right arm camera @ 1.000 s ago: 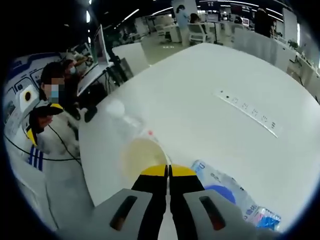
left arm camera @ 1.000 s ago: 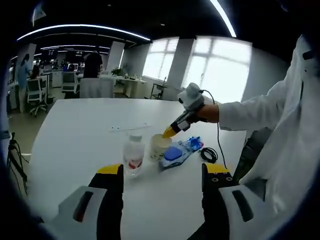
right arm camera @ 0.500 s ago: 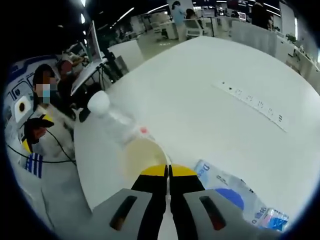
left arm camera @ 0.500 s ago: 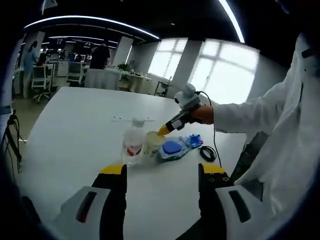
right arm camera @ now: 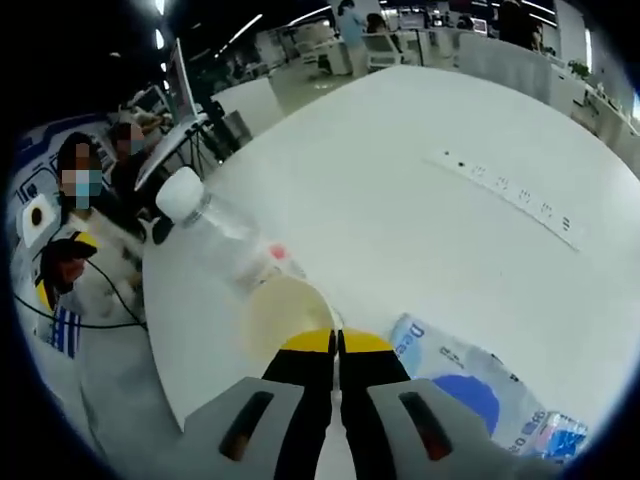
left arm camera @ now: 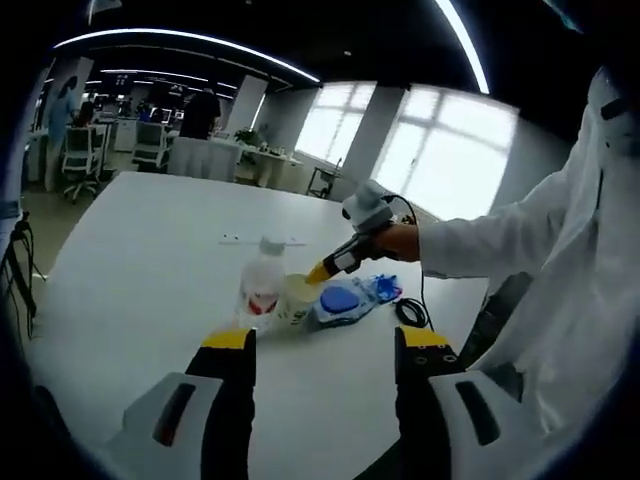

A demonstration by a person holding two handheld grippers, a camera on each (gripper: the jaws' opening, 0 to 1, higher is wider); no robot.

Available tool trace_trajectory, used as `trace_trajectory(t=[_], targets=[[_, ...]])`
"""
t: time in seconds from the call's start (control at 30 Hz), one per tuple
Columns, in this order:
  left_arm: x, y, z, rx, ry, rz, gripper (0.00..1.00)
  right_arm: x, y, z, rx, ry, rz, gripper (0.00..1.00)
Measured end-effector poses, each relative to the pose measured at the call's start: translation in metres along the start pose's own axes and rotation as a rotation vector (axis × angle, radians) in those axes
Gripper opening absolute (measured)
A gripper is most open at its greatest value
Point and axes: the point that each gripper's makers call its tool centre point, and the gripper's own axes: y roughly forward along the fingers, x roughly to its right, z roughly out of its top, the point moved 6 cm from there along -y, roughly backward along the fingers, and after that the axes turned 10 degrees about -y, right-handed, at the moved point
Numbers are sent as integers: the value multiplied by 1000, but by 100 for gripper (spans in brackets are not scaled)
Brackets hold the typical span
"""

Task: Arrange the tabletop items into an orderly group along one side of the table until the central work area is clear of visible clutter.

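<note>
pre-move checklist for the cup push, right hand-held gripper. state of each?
1. Right hand-held gripper shut on the paper cup rim: ok, the jaws meet at the near rim.
2. Cup upright on the table: ok.
3. Water bottle upright beside the cup: ok; whether they touch, cannot tell.
4. Blue-and-white packet beside the cup: ok, lying flat.
5. Left hand-held gripper open, holding nothing, short of the items: ok.
6. Black cable coiled beyond the packet, not yet grouped: not ok.

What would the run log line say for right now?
right hand-held gripper: shut on paper cup rim | bottle: beside cup | left hand-held gripper: open, hovering
</note>
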Motion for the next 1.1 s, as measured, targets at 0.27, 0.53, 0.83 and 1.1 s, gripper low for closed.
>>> trace_trajectory(t=[0.27,0.53,0.83,1.1], targets=[[1,1,-1,6,-6,-6,54,2,2,-3,10,9,-13,0],[3,0,2,29,-14,-10,53,-2,2,-2,35,9,-24,6],[3,0,1,24,-8,-9,56,-1,-5,2,67,-13,-45,21],[2,2,1,10,5,-13,58,-4,-15,1,111,-46,-43,35]])
